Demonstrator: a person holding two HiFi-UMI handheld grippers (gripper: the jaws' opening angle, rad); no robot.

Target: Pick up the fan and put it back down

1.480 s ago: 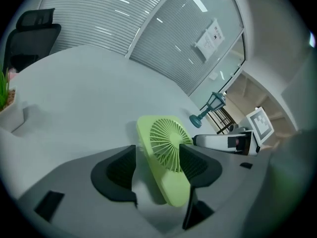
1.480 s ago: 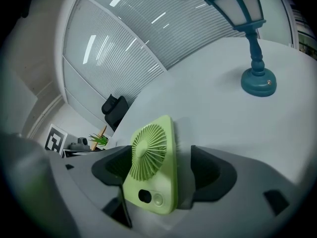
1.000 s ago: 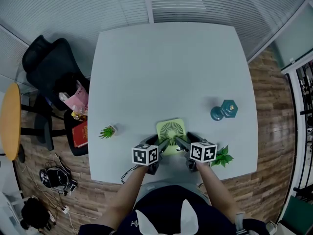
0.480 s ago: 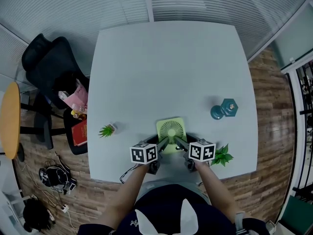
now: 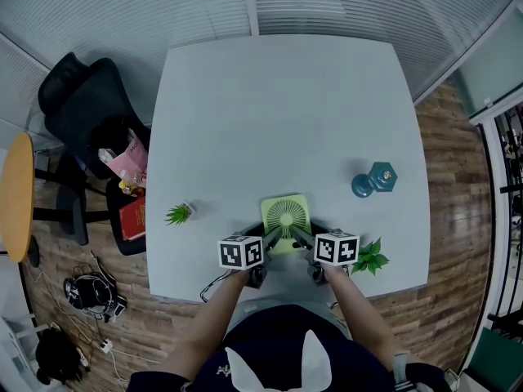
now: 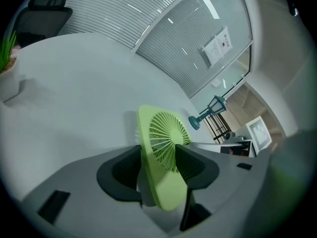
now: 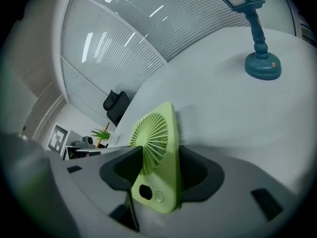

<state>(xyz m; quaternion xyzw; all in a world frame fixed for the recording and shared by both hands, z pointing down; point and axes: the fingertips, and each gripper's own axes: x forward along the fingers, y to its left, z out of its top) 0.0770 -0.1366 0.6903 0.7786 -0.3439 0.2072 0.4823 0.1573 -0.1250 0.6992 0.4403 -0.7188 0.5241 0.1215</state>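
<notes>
Green fan: left hand-held gripper and right hand-held gripper, jaws just closed, clamp its opposite side edges.

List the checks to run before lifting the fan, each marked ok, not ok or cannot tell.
1. Hold of the left gripper on the fan: ok; its jaws have just been closing, with the fan between the pads.
2. Hold of the right gripper on the fan: ok; its jaws have also just been closing, with the fan between them.
3. The teal lamp stands apart from the fan: ok.
4. The leafy plant is apart from the fan: ok, though near the right gripper.
5. Grip firmness: cannot tell.
</notes>
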